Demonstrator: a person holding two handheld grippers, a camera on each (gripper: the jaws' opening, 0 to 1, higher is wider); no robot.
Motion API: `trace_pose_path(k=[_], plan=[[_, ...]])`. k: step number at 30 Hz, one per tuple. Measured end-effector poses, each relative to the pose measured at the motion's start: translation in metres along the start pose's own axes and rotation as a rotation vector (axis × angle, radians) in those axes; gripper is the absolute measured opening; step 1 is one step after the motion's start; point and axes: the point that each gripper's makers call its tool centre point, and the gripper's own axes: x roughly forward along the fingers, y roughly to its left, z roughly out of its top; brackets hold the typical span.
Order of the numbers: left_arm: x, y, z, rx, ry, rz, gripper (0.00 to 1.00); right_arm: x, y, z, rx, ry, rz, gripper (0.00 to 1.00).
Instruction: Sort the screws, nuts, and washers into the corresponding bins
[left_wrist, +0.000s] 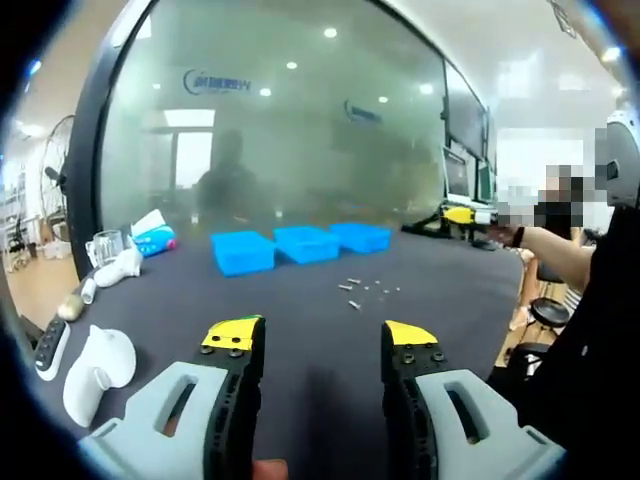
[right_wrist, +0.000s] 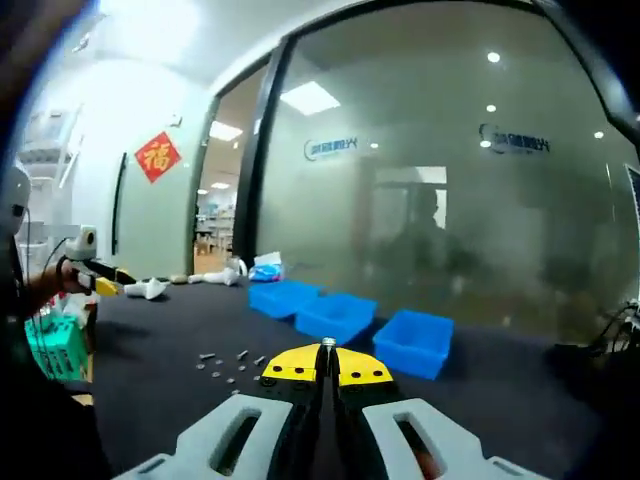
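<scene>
Right gripper (right_wrist: 326, 352) has its yellow-tipped jaws pressed together on a small screw (right_wrist: 327, 343), pinched upright at the very tips so it can be carried clear of the dark table (right_wrist: 160, 330). Just ahead of it stand the three blue bins (right_wrist: 345, 315), the likely drop point. Loose hardware (right_wrist: 225, 365) lies low to its left. Left gripper (left_wrist: 325, 340) hangs spread and empty, with the scattered pieces (left_wrist: 365, 290) ahead and the bins (left_wrist: 300, 245) beyond them.
</scene>
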Motion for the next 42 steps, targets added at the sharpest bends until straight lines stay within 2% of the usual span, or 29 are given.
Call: trace_pose_path(k=[8, 16, 20, 25, 34, 37, 42], plan=[[0.001, 0.004, 0.0, -0.014, -0.007, 0.01, 0.45, 0.051, -0.031, 0.013, -0.017, -0.001, -0.026, 0.01], [0.0, 0.009, 0.0, -0.028, -0.019, 0.023, 0.45, 0.109, -0.08, -0.007, -0.03, 0.093, -0.077, 0.01], [-0.001, 0.01, -0.001, -0.035, -0.021, 0.029, 0.45, 0.131, -0.085, -0.014, -0.053, 0.141, -0.086, 0.01], [-0.002, 0.01, -0.002, -0.041, -0.02, 0.033, 0.45, 0.163, -0.099, -0.019, -0.07, 0.169, -0.12, 0.01], [-0.003, 0.014, -0.004, -0.045, -0.018, 0.043, 0.45, 0.193, -0.108, -0.033, -0.049, 0.245, -0.135, 0.01], [-0.003, 0.015, -0.004, -0.046, -0.019, 0.048, 0.45, 0.2, -0.113, -0.043, -0.031, 0.288, -0.144, 0.01], [-0.004, 0.018, -0.006, -0.044, -0.016, 0.058, 0.45, 0.201, -0.124, -0.048, -0.037, 0.306, -0.187, 0.01]])
